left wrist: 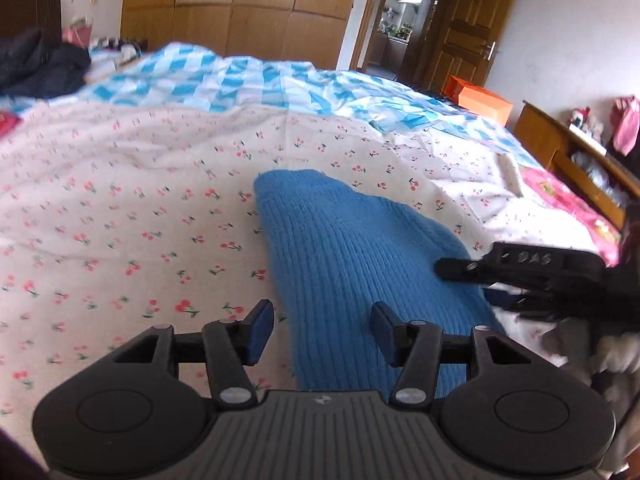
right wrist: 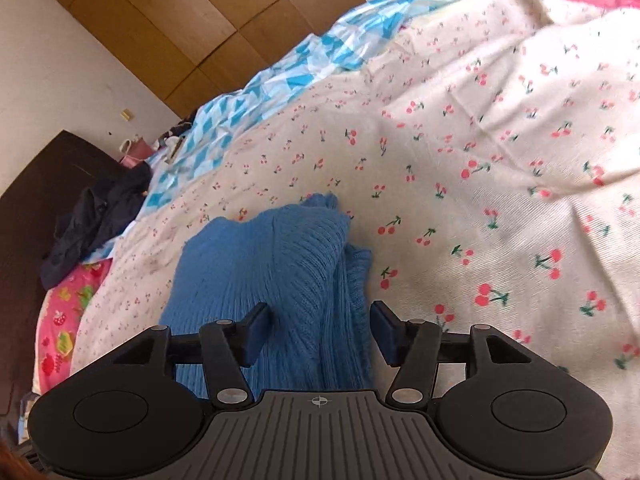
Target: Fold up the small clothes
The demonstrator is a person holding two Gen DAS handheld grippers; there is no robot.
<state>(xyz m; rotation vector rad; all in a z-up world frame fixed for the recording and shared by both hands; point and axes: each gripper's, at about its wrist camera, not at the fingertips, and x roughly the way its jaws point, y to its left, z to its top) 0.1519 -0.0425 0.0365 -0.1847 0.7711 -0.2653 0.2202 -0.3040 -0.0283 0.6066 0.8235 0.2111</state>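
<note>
My left gripper hangs with its jaws spread wide over the near edge of the blue knit garment, which lies folded lengthwise on the cherry-print sheet of the bed. My right gripper is likewise spread wide above the same knit, its jaws holding nothing, and it shows in the left view at the garment's right edge.

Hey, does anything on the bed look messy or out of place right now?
The blue knit garment lies bunched, one fold humped over another instead of flat. A dark garment sits crumpled at the bed's far edge. Nothing looks spilled or damaged.
</note>
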